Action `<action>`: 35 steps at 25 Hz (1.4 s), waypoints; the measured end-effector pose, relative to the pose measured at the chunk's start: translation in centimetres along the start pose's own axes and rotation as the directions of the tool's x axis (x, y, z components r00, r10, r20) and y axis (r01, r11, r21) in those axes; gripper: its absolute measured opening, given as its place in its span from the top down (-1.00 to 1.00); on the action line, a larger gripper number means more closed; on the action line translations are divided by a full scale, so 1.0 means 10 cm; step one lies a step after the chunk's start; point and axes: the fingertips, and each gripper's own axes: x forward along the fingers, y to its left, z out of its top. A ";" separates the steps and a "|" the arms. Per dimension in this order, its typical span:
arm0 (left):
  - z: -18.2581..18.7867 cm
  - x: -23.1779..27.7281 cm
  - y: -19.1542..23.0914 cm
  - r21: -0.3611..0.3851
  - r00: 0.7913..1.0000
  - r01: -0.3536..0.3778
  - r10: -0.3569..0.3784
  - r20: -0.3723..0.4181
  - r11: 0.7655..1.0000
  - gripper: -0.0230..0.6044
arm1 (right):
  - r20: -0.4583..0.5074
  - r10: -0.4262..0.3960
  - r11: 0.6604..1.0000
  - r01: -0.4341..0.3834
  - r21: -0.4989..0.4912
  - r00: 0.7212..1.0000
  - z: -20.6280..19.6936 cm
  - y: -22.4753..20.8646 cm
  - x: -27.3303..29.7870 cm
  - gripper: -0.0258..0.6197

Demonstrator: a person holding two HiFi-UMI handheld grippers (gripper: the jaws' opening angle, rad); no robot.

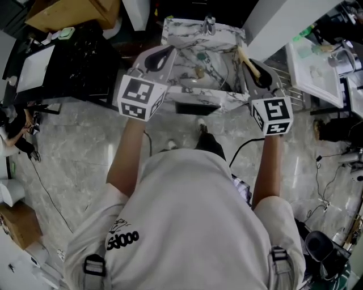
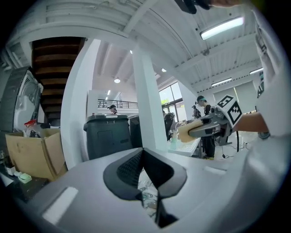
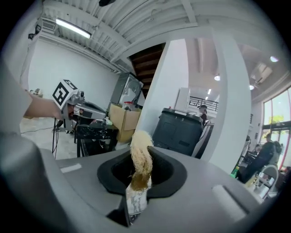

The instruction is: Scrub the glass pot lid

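The glass pot lid (image 1: pixel 194 78) seems to lie in the marble-patterned sink (image 1: pixel 187 34), knob up, though its outline is faint. Above the sink's right side, the right gripper (image 3: pixel 141 159) has its fingers clamped on a brush (image 3: pixel 142 152) with pale, frayed fibres. Above the sink's left side, the left gripper (image 2: pixel 142 152) has its fingers pressed together with nothing between them. A tap (image 1: pixel 210 24) stands at the sink's far rim. Left of the sink are a black desk (image 1: pixel 79 62) and a cardboard box (image 1: pixel 74 14), and right of it a white tray (image 1: pixel 315 71). The print on the person's shirt (image 1: pixel 122 239) cannot be read surely.
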 end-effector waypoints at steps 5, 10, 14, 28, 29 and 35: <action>0.22 -0.04 -0.08 0.019 0.999 0.013 -0.014 0.052 1.000 0.89 | 0.070 -0.080 0.996 0.077 0.048 0.994 0.21 -0.13 -0.33 0.77; 0.38 -0.10 -0.09 0.055 0.997 0.010 -0.015 0.079 0.998 0.89 | 0.136 -0.113 0.992 0.104 0.067 0.984 0.44 -0.17 -0.53 0.77; 0.50 -0.17 -0.09 0.088 0.995 -0.003 -0.005 0.096 0.996 0.89 | 0.170 -0.126 0.991 0.118 0.055 0.977 0.58 -0.17 -0.61 0.77; 0.64 -0.25 -0.04 0.107 0.993 -0.002 -0.010 0.115 0.994 0.89 | 0.195 -0.101 0.995 0.103 -0.001 0.976 0.77 -0.06 -0.58 0.79; 0.63 -0.25 -0.04 0.107 0.994 0.000 -0.012 0.112 0.994 0.89 | 0.193 -0.099 0.995 0.102 -0.002 0.976 0.77 -0.06 -0.57 0.79; 0.60 -0.20 -0.02 0.102 0.995 0.007 -0.018 0.102 0.995 0.89 | 0.184 -0.090 0.996 0.092 -0.004 0.979 0.74 -0.06 -0.51 0.79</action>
